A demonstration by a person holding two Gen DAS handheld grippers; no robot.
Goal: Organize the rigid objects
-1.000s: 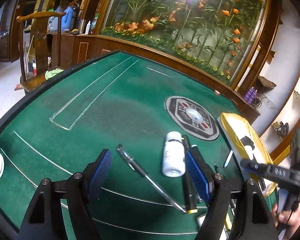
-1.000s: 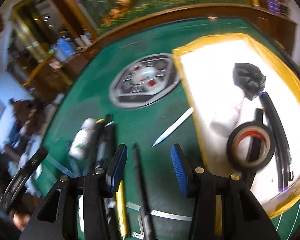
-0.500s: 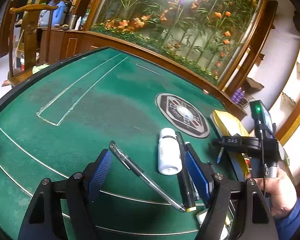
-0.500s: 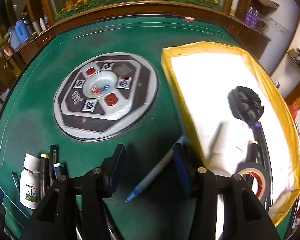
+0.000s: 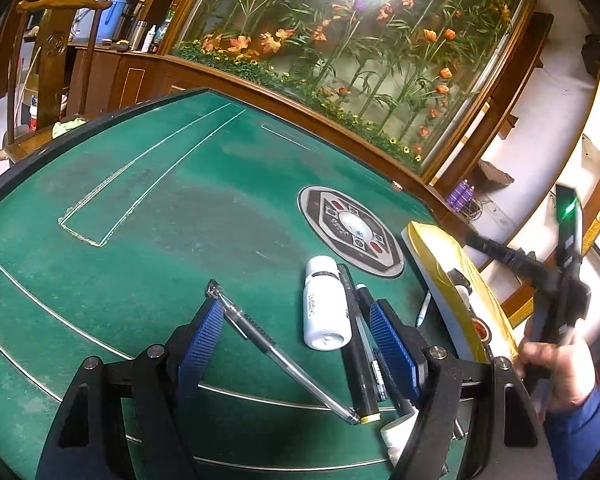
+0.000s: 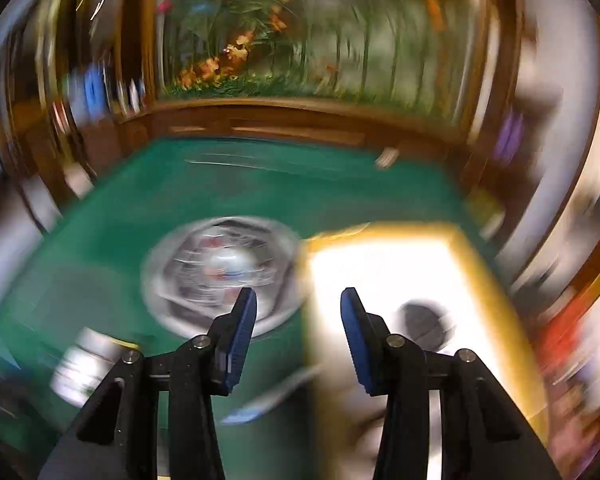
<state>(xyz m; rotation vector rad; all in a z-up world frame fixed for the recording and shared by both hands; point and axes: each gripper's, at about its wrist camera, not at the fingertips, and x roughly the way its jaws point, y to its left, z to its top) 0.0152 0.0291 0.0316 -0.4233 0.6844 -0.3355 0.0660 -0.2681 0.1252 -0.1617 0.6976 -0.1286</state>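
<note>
In the left wrist view my left gripper [image 5: 296, 344] is open and empty, low over the green table [image 5: 148, 208]. Between its fingers lie a clear pen [image 5: 276, 352], a white bottle [image 5: 324, 308] and black markers [image 5: 358, 356]. A white-blue pen [image 5: 423, 311] lies beside the yellow-rimmed tray [image 5: 440, 268]. The right wrist view is blurred by motion: my right gripper [image 6: 298, 332] is open and empty above the tray's left edge [image 6: 312, 320], with the white-blue pen [image 6: 268, 400] below it and the bottle [image 6: 80, 364] at left.
A round grey control panel [image 5: 352, 232] is set in the table's middle. The tray holds a black object [image 6: 424, 324] and a tape roll [image 5: 482, 330]. A wooden ledge with a flower mural runs behind the table. A wooden chair [image 5: 56, 60] stands at far left.
My right gripper has lifted and swung up away from the white-blue pen, which stays on the table. The left gripper has held nearly still.
</note>
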